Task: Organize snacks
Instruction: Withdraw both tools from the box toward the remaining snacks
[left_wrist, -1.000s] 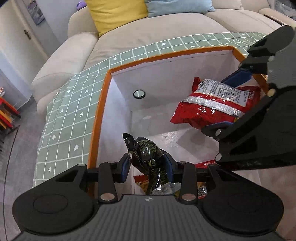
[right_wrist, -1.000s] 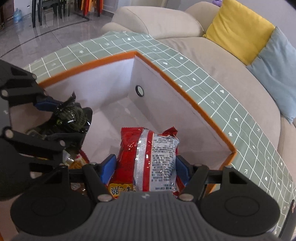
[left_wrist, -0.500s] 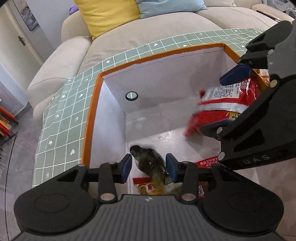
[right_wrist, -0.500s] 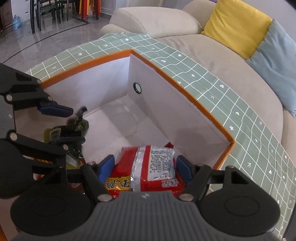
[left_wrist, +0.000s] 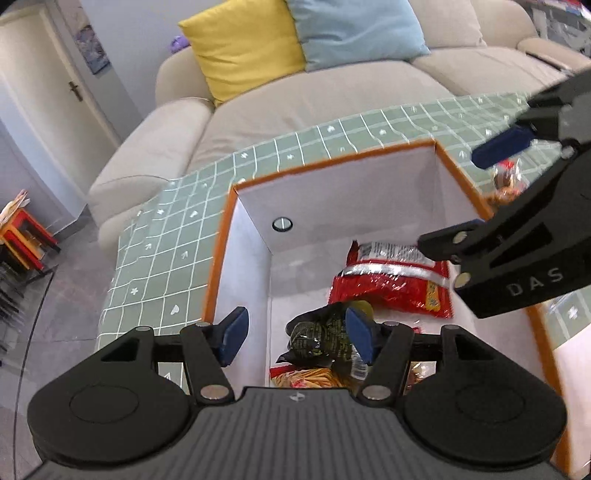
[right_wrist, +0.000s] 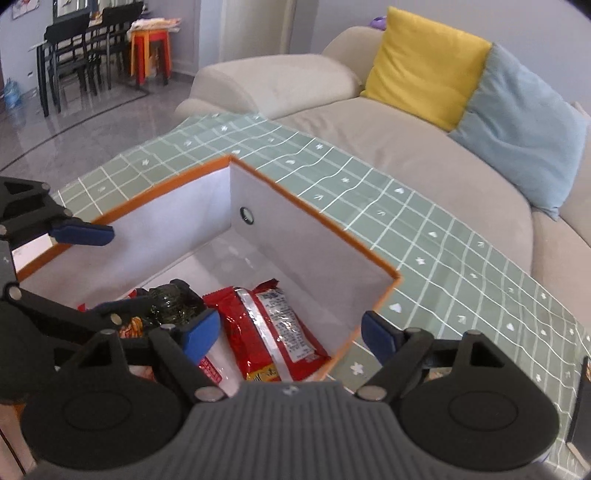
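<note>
Left wrist view puts the dark green packet (left_wrist: 325, 334) on the box floor at 6 o'clock, with the red snack bag (left_wrist: 391, 286) lying free at about 3 o'clock of it. Both rest inside the orange-rimmed storage box (left_wrist: 221, 236). Your left gripper (left_wrist: 295, 334) and right gripper (right_wrist: 291, 338) have just been opening; their fingers stand wide, pressing nothing. These two snacks look stowed. A packet (left_wrist: 506, 181) beyond the far rim, near 1 o'clock, may remain.

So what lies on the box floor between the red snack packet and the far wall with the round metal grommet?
Nothing: bare white floor separates the red snack packet from the grommet, in both wrist views.
</note>
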